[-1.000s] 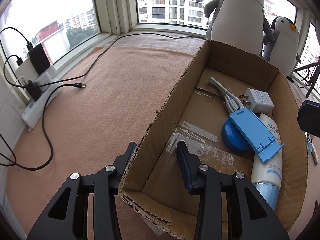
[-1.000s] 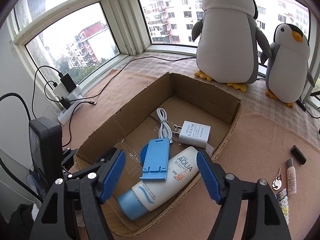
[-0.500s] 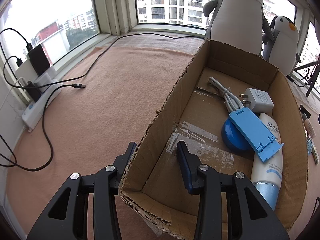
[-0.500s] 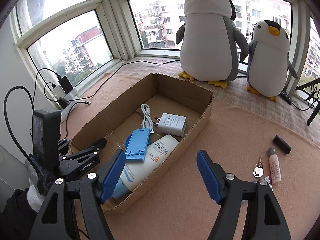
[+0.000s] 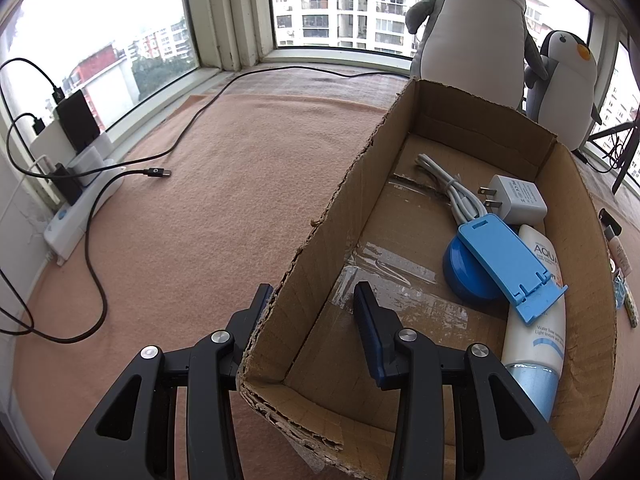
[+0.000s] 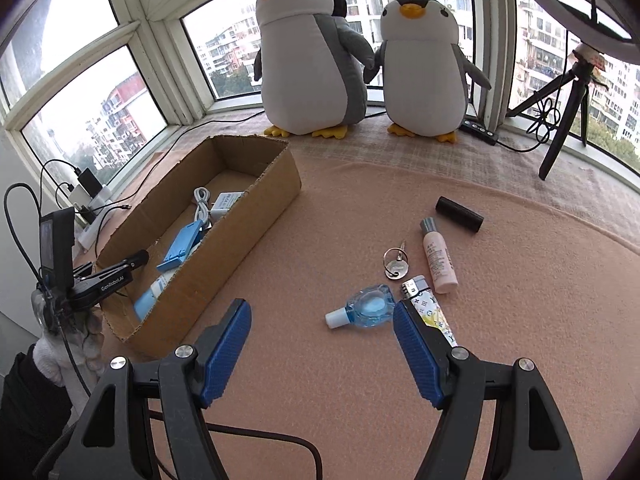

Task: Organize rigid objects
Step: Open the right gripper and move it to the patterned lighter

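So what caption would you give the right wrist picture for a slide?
Open right gripper hovers over small bottle, lighter, keys beside cardboard box.

Left gripper fingers straddle a wall; right gripper spread wide.

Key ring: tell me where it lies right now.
In the right wrist view, the key ring lies on the pink blanket outside the cardboard box, just left of the pink tube and above the lighter.
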